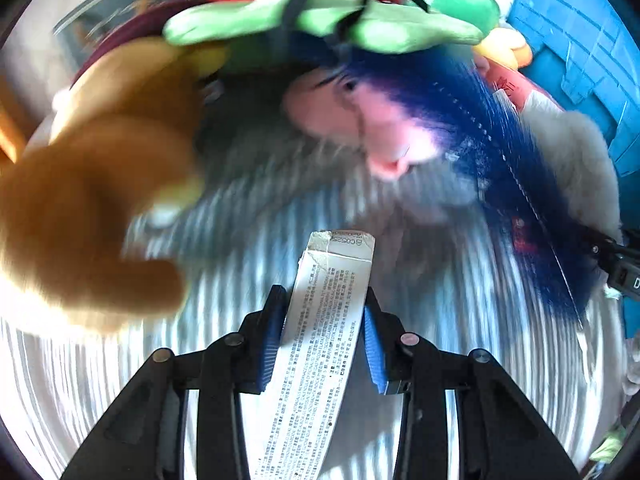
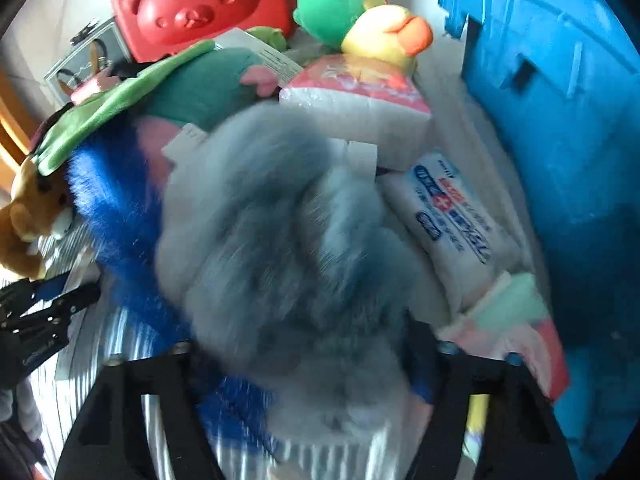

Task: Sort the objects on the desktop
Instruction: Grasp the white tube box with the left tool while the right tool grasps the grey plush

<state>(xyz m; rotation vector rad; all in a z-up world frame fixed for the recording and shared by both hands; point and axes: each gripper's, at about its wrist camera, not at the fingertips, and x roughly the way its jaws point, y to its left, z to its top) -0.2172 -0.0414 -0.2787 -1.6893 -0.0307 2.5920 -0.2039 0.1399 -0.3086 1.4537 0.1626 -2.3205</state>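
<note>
A: Item: box (image 1: 328, 344)?
B: Clamped in left gripper (image 1: 324, 340), long axis running forward between the fingers, toward the doll (image 1: 400, 128).
A: Right gripper (image 2: 320, 380)?
B: Grey plush (image 2: 280, 240) between its jaws; grip unclear.

We see a home, likely a child's play or storage corner. Soft toys crowd a striped cloth (image 1: 248, 208): a brown plush animal (image 1: 80, 184), a green frog (image 2: 328, 4), a yellow duck (image 2: 384, 32). A red bear-faced case (image 2: 192, 4) stands behind them, beside a blue plastic crate (image 2: 560, 100) and packs of tissues (image 2: 360, 108).
</note>
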